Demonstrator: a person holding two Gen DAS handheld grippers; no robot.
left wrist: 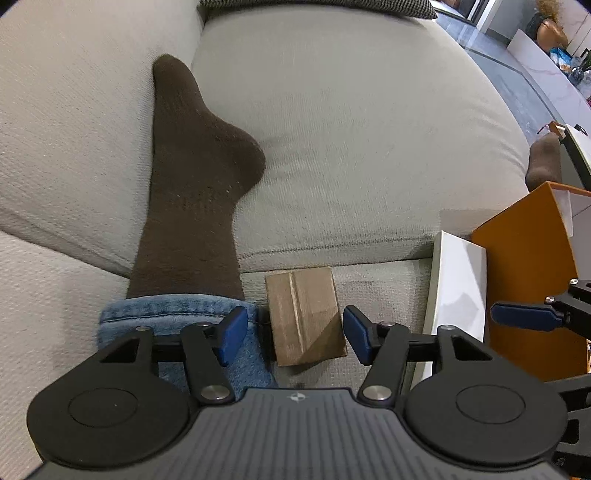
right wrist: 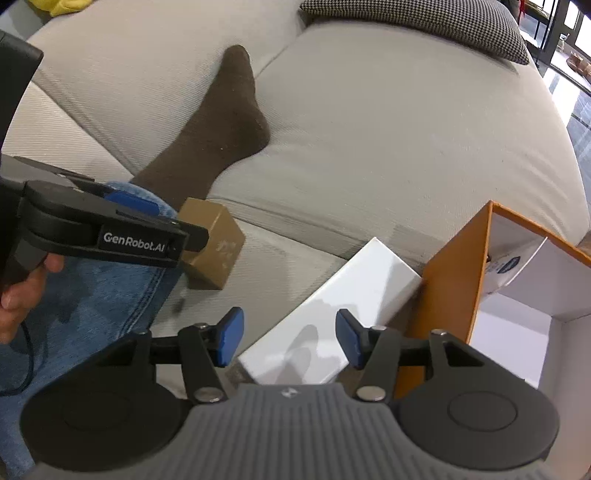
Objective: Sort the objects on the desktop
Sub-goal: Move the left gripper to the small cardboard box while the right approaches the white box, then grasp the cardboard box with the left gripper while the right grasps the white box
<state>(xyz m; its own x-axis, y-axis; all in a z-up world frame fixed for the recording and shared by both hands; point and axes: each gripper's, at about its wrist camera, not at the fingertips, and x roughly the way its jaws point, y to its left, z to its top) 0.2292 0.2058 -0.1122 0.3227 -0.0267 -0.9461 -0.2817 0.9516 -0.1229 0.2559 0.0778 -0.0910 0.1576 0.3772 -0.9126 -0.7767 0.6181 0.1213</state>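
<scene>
With left gripper [left wrist: 295, 334] fingers apart around small brown cardboard box [left wrist: 304, 317], centre, then close gently; right gripper [right wrist: 290, 338] apart too.

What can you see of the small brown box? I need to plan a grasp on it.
The brown box is a small cardboard block with a pale seam along its top. It is closed and rests on the grey sofa, beside a jeans-clad leg. The open left gripper straddles it without visible contact.

Home living room: beige sofa [left wrist: 369, 147], houndstooth cushion [right wrist: 424, 22].
</scene>
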